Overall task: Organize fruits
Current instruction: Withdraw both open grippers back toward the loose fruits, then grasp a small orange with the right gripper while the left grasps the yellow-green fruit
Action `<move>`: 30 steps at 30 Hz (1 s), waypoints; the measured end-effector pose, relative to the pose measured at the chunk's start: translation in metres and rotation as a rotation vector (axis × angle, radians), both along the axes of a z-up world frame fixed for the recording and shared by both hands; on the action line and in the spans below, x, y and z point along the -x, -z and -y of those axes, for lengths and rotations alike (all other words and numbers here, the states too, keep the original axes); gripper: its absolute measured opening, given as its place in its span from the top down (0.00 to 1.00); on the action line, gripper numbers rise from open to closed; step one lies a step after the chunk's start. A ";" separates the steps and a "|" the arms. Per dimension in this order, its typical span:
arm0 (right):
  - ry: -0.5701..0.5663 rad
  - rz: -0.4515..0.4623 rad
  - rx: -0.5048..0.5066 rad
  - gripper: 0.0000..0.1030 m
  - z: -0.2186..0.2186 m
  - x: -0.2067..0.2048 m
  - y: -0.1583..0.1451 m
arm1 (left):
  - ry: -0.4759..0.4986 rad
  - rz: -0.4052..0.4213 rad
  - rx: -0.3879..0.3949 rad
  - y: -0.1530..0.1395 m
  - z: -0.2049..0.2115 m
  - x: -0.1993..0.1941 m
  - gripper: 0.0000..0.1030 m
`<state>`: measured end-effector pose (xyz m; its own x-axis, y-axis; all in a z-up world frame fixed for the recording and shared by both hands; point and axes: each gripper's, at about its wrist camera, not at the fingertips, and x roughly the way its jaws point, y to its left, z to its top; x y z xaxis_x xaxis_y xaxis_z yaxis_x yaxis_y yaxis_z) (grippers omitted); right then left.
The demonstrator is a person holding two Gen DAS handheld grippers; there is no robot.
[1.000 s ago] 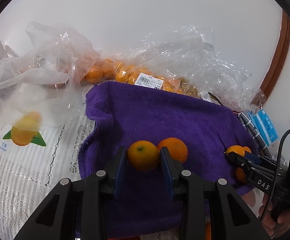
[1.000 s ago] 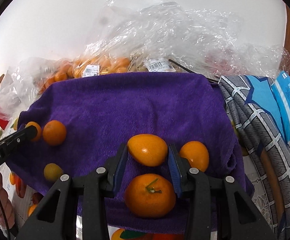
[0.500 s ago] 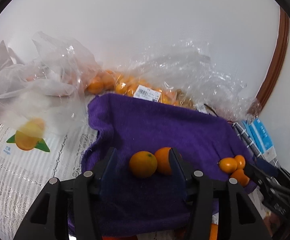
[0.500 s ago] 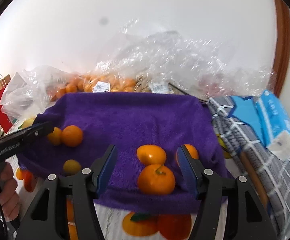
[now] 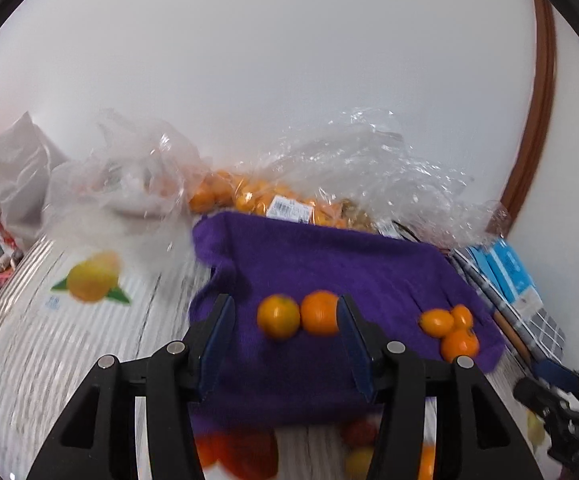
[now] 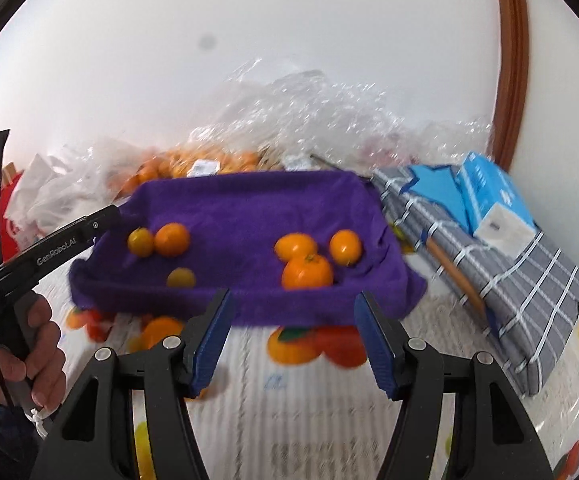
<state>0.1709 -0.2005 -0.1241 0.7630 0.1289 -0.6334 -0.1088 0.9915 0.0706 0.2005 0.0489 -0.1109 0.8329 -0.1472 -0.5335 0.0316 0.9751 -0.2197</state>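
Note:
A purple towel [image 5: 349, 264] lies on the table with several oranges on it. Two oranges [image 5: 278, 316] sit side by side just beyond my left gripper [image 5: 285, 340], which is open and holds nothing. A trio of oranges [image 6: 307, 272] rests at the towel's right end [image 6: 249, 200], ahead of my right gripper [image 6: 293, 340]. That gripper is open, empty, and back over the tablecloth. In the right wrist view the left gripper [image 6: 109, 218] reaches to the towel's left edge, near the pair [image 6: 172, 239] and a small yellowish fruit [image 6: 180, 278]. The right gripper [image 5: 537, 384] shows at the lower right of the left wrist view.
Clear plastic bags [image 5: 353, 168] with many small oranges [image 5: 249, 196] lie behind the towel against the white wall. A grey checked cloth [image 6: 489, 264] and blue boxes [image 6: 489, 196] lie to the right. The tablecloth [image 6: 289, 400] is printed with fruit. A hand [image 6: 37, 352] holds the left gripper.
Both grippers were shut on an orange, then opened and let go. Both have drawn back and up from the towel, leaving the fruit lying on it.

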 end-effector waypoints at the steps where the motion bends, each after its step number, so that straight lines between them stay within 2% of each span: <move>1: -0.008 0.000 -0.005 0.40 -0.001 0.003 0.001 | -0.009 -0.001 -0.016 0.001 -0.002 0.006 0.51; 5: -0.045 -0.019 -0.027 0.40 -0.013 0.014 0.011 | -0.068 -0.001 -0.067 0.010 -0.017 0.033 0.51; 8: -0.065 -0.049 -0.053 0.44 -0.019 0.021 0.023 | -0.090 -0.051 -0.013 0.018 -0.034 0.045 0.51; 13: -0.097 -0.074 -0.057 0.45 -0.025 0.034 0.033 | -0.090 -0.057 0.019 0.021 -0.041 0.064 0.51; 18: -0.118 -0.082 -0.056 0.47 -0.027 0.041 0.033 | -0.064 -0.105 0.017 0.028 -0.035 0.062 0.51; 23: -0.123 -0.058 -0.026 0.51 -0.029 0.048 0.030 | -0.065 -0.132 0.062 0.033 -0.042 0.057 0.52; 30: -0.120 -0.059 -0.032 0.52 -0.029 0.047 0.030 | -0.034 -0.119 0.070 0.033 -0.040 0.058 0.52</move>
